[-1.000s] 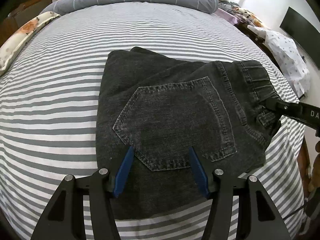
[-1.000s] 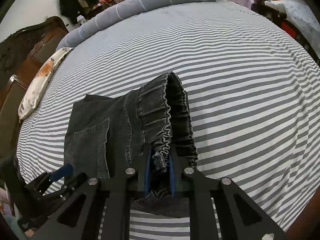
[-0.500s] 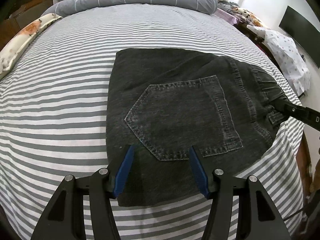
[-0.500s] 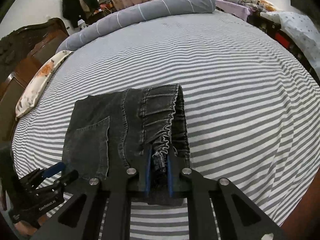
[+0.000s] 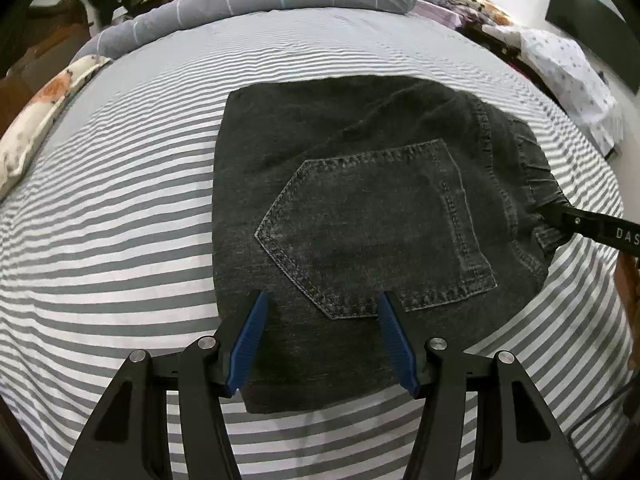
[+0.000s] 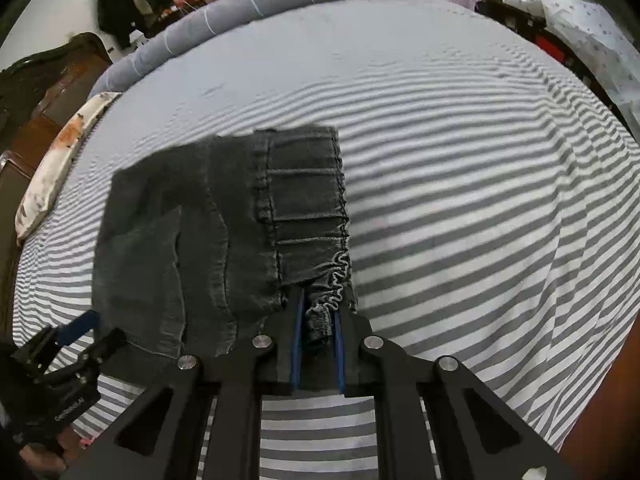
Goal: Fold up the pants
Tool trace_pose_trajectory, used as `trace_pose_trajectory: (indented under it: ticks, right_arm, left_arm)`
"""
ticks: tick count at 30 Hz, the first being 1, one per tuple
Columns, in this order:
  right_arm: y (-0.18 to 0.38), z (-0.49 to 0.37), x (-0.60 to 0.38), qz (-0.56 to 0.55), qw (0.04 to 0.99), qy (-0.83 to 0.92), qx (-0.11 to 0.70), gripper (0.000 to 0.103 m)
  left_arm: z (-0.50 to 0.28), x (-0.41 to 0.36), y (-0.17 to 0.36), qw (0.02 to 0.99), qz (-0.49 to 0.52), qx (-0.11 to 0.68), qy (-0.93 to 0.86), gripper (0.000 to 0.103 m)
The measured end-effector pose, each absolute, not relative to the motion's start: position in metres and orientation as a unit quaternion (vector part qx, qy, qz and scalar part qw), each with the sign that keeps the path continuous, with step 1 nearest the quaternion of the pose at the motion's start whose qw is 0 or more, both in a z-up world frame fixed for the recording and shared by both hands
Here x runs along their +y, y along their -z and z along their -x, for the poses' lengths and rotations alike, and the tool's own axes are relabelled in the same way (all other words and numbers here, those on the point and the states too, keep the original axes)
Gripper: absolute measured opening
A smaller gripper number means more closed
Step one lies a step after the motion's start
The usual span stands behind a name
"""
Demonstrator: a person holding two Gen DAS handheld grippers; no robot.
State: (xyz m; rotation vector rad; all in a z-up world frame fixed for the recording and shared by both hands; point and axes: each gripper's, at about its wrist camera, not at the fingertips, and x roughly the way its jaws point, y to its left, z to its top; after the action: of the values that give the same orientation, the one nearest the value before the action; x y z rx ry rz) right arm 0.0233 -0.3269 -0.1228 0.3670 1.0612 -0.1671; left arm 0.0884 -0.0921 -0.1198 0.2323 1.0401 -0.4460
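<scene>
Dark grey denim pants [image 5: 360,216] lie folded into a compact rectangle on the striped bed [image 5: 100,220], back pocket up. My left gripper [image 5: 322,312] is open, its blue pads spread above the near edge of the pants, holding nothing. My right gripper [image 6: 318,320] is shut on the elastic waistband [image 6: 324,312] at the right end of the fold; the pants [image 6: 192,240] stretch away from it flat on the bed. The right gripper also shows in the left wrist view [image 5: 560,210], and the left gripper shows in the right wrist view [image 6: 84,328].
A rolled grey duvet [image 5: 260,12] lies along the far side of the bed. A floral pillow [image 5: 36,128] sits at the left edge. Piled bedding [image 5: 568,72] and furniture stand at the right. The bed's near edge is close below the grippers.
The raised waistband end has come down and the pants now lie flat on the bed. The right gripper stayed shut on the waistband; the left stayed open.
</scene>
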Motion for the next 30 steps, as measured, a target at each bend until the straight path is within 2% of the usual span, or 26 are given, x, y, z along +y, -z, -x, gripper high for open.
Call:
trace_pose_trajectory:
  ticks: [15, 16, 18, 19, 20, 25, 30]
  right_arm:
    - [0.137, -0.03, -0.329, -0.168, 0.834, 0.08, 0.52, 0.013]
    - [0.137, -0.03, -0.331, -0.171, 0.833, 0.078, 0.521, 0.015]
    - [0.136, -0.029, -0.341, -0.2, 0.826, 0.089, 0.519, 0.024]
    - [0.137, -0.027, -0.347, -0.222, 0.82, 0.093, 0.519, 0.032]
    - [0.137, -0.026, -0.351, -0.24, 0.816, 0.093, 0.518, 0.035]
    - [0.129, -0.024, -0.362, -0.271, 0.811, 0.089, 0.511, 0.036]
    - [0.094, -0.03, -0.36, -0.208, 0.85, 0.097, 0.475, 0.037]
  left_arm:
    - [-0.091, -0.099, 0.135, 0.837, -0.113, 0.493, 0.209, 0.059]
    - [-0.091, -0.099, 0.135, 0.837, -0.111, 0.492, 0.21, 0.059]
    - [-0.09, -0.099, 0.137, 0.837, -0.105, 0.493, 0.213, 0.059]
    - [-0.09, -0.097, 0.137, 0.837, -0.097, 0.493, 0.217, 0.06]
    - [-0.092, -0.094, 0.136, 0.836, -0.086, 0.495, 0.221, 0.061]
    - [-0.103, -0.075, 0.128, 0.831, -0.011, 0.503, 0.238, 0.062]
    - [-0.122, -0.06, 0.101, 0.852, 0.027, 0.469, 0.23, 0.062]
